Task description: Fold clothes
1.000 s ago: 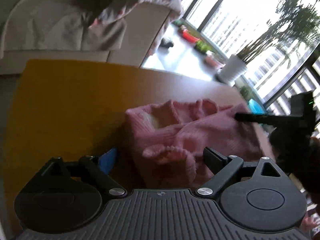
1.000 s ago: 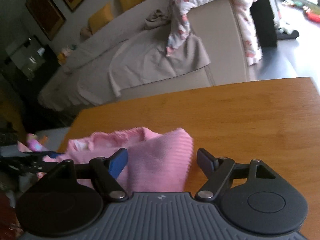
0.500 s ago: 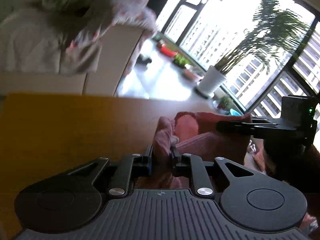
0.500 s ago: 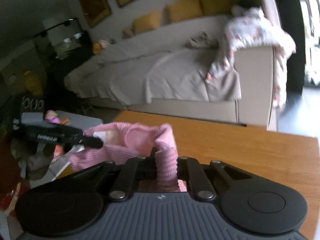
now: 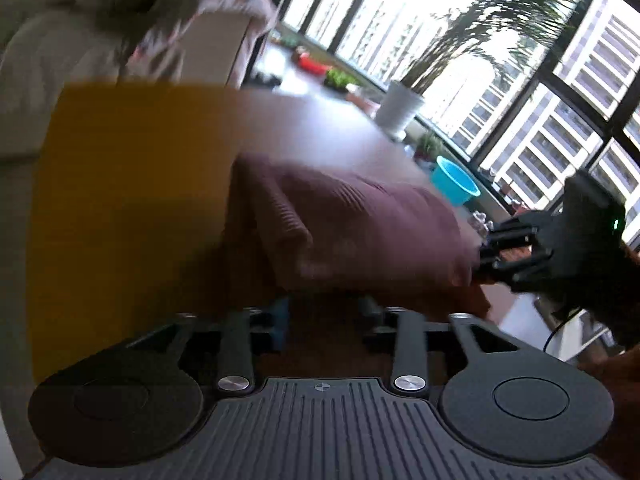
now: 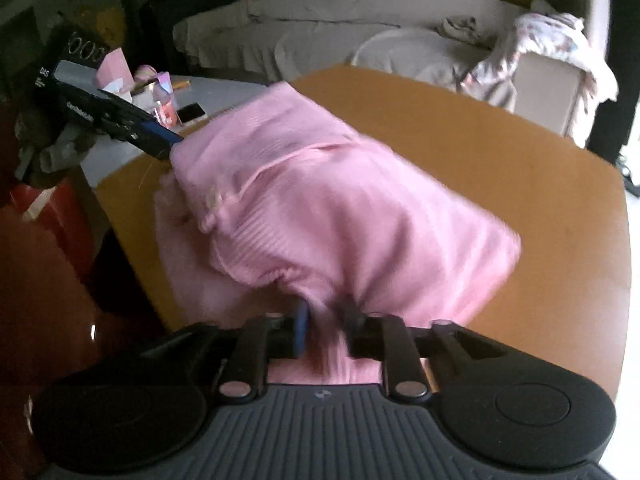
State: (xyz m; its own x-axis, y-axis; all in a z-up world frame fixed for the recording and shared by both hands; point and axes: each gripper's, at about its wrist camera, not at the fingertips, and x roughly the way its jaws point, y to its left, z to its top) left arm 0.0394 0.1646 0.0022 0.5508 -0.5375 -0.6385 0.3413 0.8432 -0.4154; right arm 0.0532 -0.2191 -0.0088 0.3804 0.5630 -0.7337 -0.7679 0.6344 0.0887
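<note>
Sofa (image 6: 360,16), potted plant (image 5: 400,108), blue bowl (image 5: 454,184)

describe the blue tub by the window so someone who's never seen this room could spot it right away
Start at the tall dark-framed windows, then drop to the white plant pot on the floor beside them. Just beyond the wooden table's far edge sits the bright turquoise plastic tub, round and open-topped, the only vivid blue item among the greenery.

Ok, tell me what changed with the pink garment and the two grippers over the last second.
A second ago both grippers stood open at the pink knit garment lying flat. Each then shut on an edge and lifted it. Now the fabric is turned over into a folded bundle, and the jaws of the left gripper and right gripper have parted again, cloth between them. The wooden table and sofa are unchanged.
</note>
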